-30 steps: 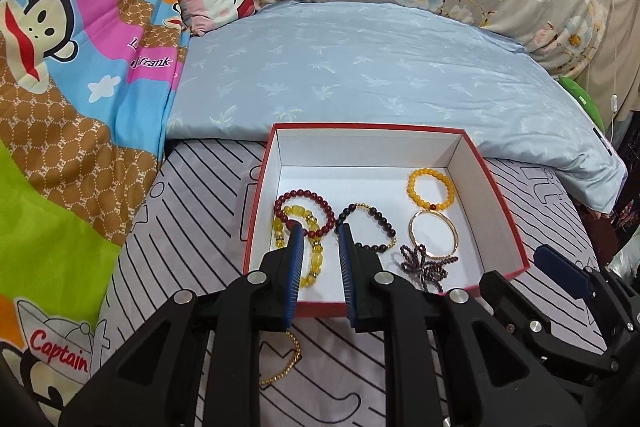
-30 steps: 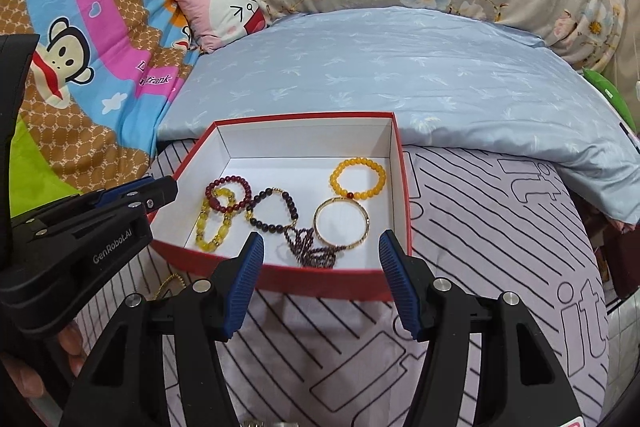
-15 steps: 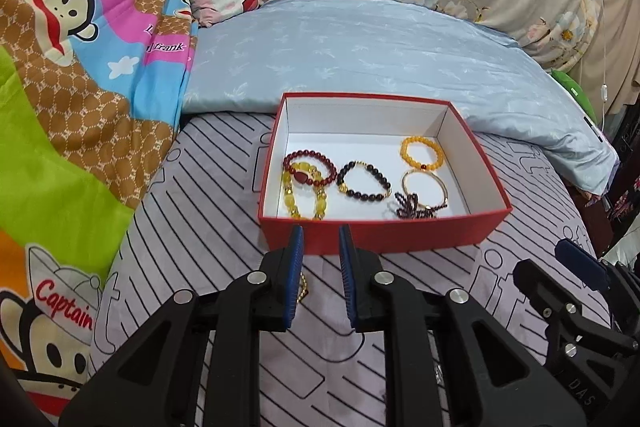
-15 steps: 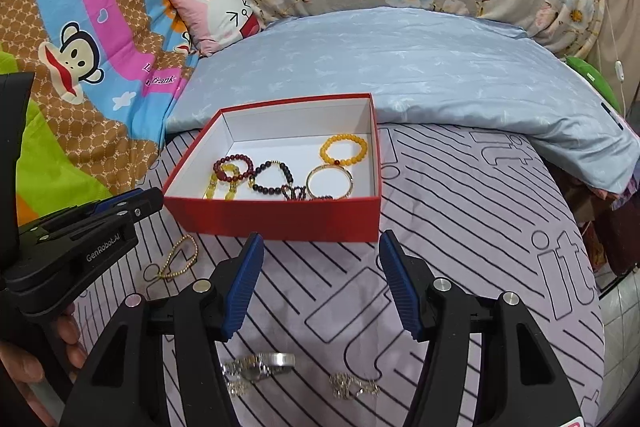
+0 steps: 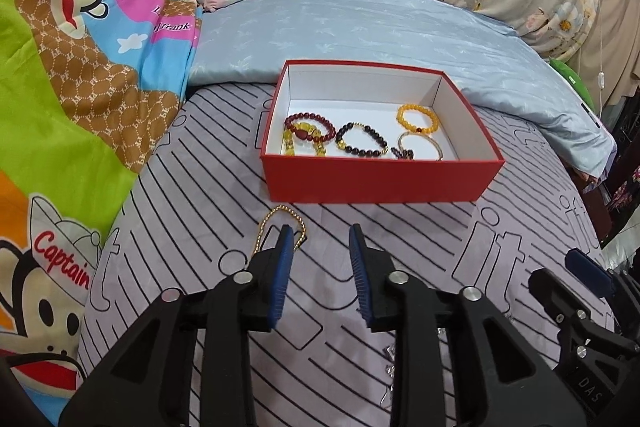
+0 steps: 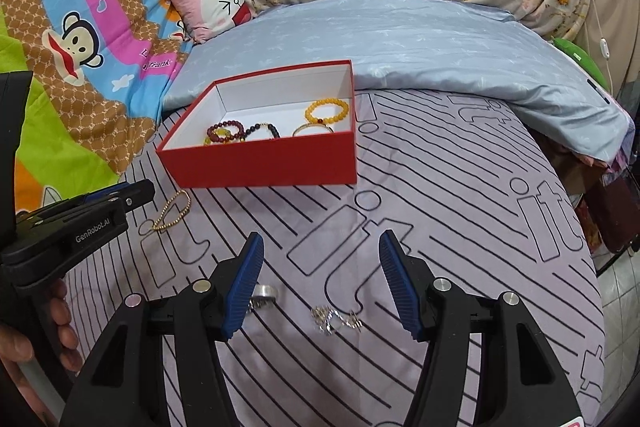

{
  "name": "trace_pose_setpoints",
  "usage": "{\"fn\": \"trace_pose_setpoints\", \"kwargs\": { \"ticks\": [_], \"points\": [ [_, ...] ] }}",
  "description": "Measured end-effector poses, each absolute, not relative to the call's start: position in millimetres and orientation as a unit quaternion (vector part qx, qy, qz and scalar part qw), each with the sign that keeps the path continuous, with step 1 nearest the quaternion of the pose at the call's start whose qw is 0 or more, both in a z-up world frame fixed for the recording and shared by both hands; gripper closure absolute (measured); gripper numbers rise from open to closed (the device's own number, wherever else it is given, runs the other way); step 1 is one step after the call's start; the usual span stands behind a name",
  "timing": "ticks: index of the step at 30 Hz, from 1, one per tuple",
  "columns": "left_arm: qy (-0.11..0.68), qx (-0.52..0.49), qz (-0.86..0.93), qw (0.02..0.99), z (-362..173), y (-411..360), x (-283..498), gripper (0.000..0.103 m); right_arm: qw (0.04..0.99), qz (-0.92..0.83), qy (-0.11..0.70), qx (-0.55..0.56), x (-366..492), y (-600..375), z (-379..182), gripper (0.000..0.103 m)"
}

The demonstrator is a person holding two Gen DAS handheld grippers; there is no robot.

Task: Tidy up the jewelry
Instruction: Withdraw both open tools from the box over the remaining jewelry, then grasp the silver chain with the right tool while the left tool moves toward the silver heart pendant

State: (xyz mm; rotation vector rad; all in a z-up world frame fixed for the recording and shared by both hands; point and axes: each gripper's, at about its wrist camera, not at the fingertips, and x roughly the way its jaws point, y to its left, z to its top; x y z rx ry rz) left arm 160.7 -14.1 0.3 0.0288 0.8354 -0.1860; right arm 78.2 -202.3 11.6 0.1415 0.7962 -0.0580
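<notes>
Now the work is between two pickups: several bracelets already lie in the red box, which stands on the striped bed sheet at about 12 o'clock from both grippers, and some pieces are not yet inside. The left gripper has just been opening its fingers; they stand apart with nothing between them. A gold bead chain lies on the sheet just in front of the box, at about 11 o'clock from the left fingertips, and the left finger covers part of it in the left wrist view. The right gripper also has its fingers released and wide, holding nothing. Below it, close to the camera, lie a silver ring, partly behind its left finger, and a small silver tangle, maybe a thin chain or earrings; I cannot tell which. I think the next move is to take the gold chain: the left gripper must shift a little toward 11 o'clock, go down until the fingers stand on both sides of the chain, and close gently. The chain is limp and lies flat on soft cloth, so the fingers could pinch the sheet too.
</notes>
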Motion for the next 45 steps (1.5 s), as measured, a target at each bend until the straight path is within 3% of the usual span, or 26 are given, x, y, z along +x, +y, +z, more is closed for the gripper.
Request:
{"fn": "trace_pose_setpoints", "kwargs": {
  "ticks": [29, 32, 39, 45],
  "points": [
    [0.465, -0.016, -0.059, 0.883, -60, 30, 141, 0.074, 0.890, -0.037, 0.449, 0.070, 60, -204, -55, 0.046],
    [0.466, -0.020, -0.058, 0.882, -61, 33, 141, 0.070, 0.891, -0.038, 0.449, 0.063, 65, -200, -56, 0.048],
    [0.471, -0.032, -0.052, 0.880, -64, 41, 141, 0.069, 0.893, -0.042, 0.446, 0.044, 70, -194, -57, 0.065],
    [0.468, -0.033, -0.050, 0.882, -62, 43, 144, 0.069, 0.894, -0.039, 0.444, 0.046, 71, -193, -58, 0.066]
  ]
}}
